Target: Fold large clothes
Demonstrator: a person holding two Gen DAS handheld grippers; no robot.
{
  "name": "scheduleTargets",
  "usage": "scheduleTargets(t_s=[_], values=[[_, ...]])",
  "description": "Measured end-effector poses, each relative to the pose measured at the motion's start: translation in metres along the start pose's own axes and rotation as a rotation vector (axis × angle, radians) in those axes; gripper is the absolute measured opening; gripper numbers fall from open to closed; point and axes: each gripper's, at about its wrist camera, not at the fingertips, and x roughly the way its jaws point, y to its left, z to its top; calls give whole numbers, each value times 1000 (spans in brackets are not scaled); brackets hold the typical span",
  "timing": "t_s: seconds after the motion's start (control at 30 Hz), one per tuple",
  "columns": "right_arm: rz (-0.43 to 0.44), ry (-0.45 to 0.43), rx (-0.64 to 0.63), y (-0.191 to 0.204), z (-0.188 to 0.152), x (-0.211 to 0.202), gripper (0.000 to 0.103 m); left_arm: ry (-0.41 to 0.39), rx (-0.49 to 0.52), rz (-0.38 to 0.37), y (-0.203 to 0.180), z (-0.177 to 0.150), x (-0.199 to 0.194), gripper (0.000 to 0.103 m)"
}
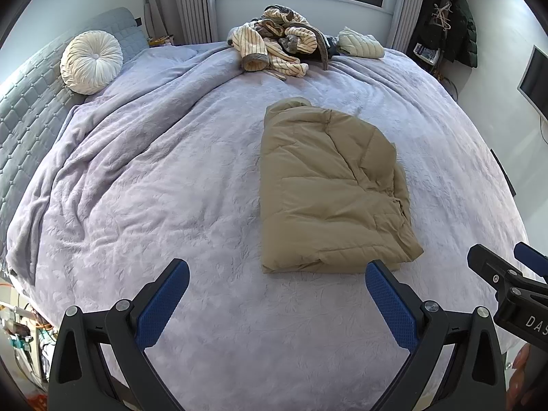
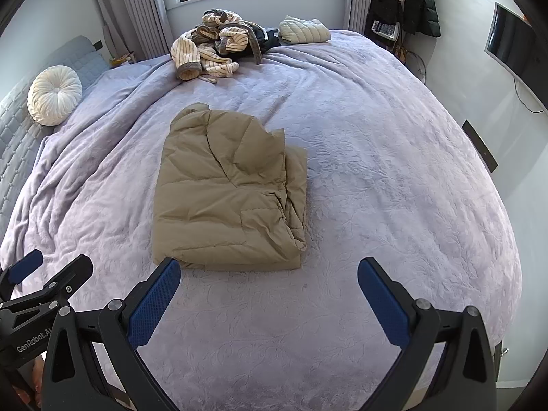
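Judging from how things lie, the fold of the tan padded jacket looks finished or nearly so: it sits as a compact, roughly rectangular bundle on the lilac bedspread, a little toward the near edge of the bed, with layers stacked along its right side and no sleeve trailing out. What seems left is the heap at the far edge under the window: a striped cream robe lies crumpled there over something dark, while just to its right a pale quilted garment already rests in a neat folded block.

Starting at the left, a round white cushion leans on the grey headboard, well apart from the work. The left gripper hovers above bare bedspread just short of the jacket's near edge, its blue-padded jaws spread wide and holding nothing; its right finger tip lies close to the bundle's near right corner, though I cannot tell whether it touches. Further right, the right gripper hangs at much the same height, jaws likewise wide apart and empty, its left finger tip near the jacket's near left corner. Both tools point forward across the bed, side by side and close together, each showing at the edge of the other's view.
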Motion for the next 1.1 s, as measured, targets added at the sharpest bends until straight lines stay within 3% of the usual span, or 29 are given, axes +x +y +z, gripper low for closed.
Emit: scheduleTargets(t_s=[1.1], values=[[3, 8, -7, -7, 2, 3, 103, 4, 17, -6, 3, 9, 8, 103]])
